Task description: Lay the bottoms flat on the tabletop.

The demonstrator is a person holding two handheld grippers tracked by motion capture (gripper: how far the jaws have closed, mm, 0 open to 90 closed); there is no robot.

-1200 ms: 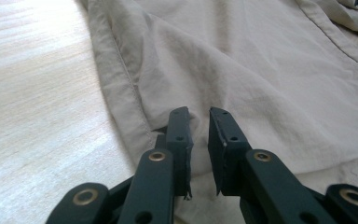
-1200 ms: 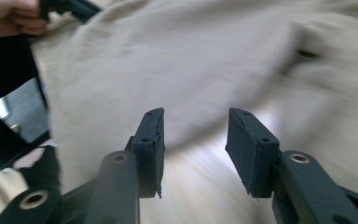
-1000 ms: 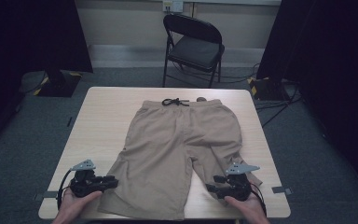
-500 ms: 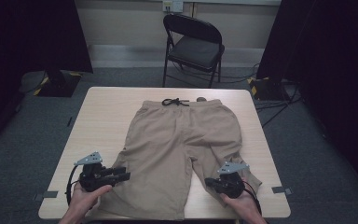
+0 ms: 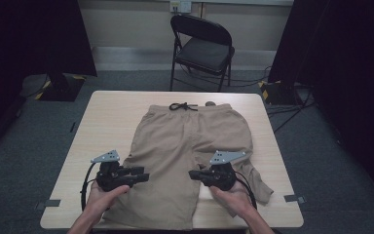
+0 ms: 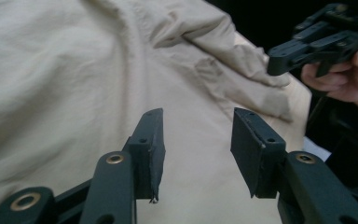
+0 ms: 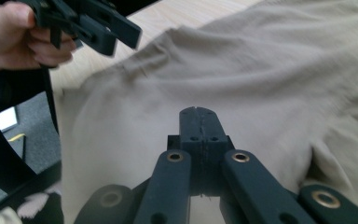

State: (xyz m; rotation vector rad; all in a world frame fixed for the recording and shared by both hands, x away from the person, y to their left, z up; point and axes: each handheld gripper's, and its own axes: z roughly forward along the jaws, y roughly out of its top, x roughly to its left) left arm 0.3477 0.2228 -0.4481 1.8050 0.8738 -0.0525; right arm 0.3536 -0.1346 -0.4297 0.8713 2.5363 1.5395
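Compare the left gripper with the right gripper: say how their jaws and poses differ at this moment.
The left gripper has its jaws apart with nothing between them, and they have just been opening; the right gripper has its jaws pressed together, pinching no cloth. In the high view the left one points right over one leg of the beige shorts, while the right one points left over the other leg. Both are black, hand-held, and hover above the fabric facing each other.
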